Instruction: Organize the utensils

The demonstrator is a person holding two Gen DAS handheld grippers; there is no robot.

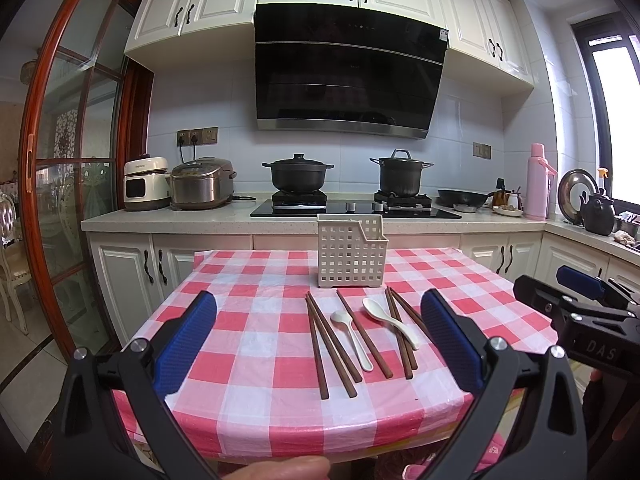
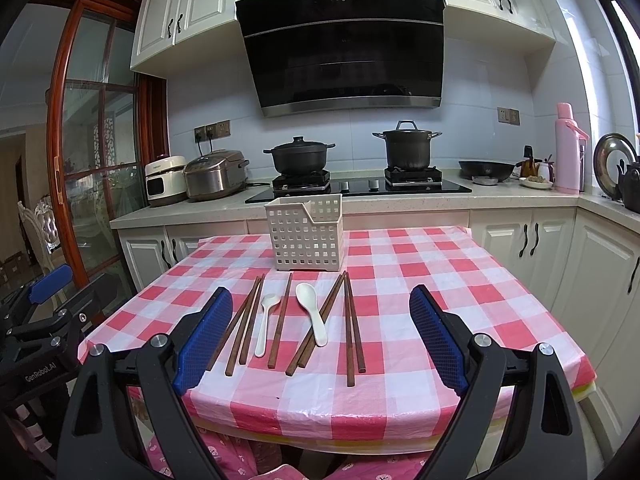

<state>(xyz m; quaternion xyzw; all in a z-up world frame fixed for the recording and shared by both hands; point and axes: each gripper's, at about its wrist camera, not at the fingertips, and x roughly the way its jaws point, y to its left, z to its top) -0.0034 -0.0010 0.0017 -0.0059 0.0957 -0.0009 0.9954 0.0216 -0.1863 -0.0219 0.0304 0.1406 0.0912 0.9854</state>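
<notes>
While both show chopsticks (image 2: 280, 320), a thumb (image 1: 276, 468) appears left-only

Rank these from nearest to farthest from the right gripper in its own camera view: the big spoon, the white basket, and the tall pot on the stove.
1. Big spoon, lying on the table just ahead of the right gripper.
2. White basket, upright at the table's far side.
3. Tall pot, on the right-hand burner.

Checkered table (image 2: 460, 280): basket (image 2: 306, 236), chopsticks (image 2: 350, 328), spoons (image 2: 312, 312)
</notes>
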